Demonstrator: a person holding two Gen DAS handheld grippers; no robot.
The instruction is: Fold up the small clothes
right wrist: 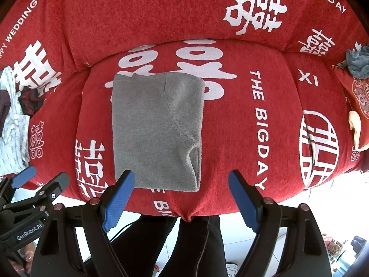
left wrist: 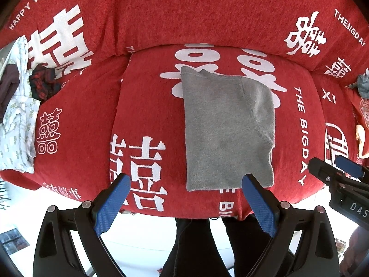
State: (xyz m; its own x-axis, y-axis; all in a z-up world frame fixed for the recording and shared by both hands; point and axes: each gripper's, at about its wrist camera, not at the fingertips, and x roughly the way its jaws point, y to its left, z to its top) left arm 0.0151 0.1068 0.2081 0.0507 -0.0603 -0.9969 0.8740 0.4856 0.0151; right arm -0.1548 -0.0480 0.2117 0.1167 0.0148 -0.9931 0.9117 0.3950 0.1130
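1. The left gripper (left wrist: 185, 185) hangs over the near edge of the cushion with its blue pads spread wide and nothing between them; it points down at the lower centre of its own view.
2. The right gripper (right wrist: 181, 182) is just as wide and just as empty, low in the middle of its view (the two tools sit close side by side, each catching the other at a frame edge).
3. Beyond the fingertips lies the grey garment (left wrist: 228, 129), folded into a neat upright rectangle in the centre of the red sofa cover (left wrist: 161, 11), its bottom hem near the pads.
4. Further out, an unfolded pile of clothes (left wrist: 18, 106) waits at the left edge of the frame, and a bluish-grey cloth (right wrist: 358, 62) sits at the upper right.
5. My guess is this piece is done or needs one last fold. The risk: the fleece is thick and springy, so a pinch that catches only the top layer would peel the fold open, and dragging it across the nubby cover could skew the stack.
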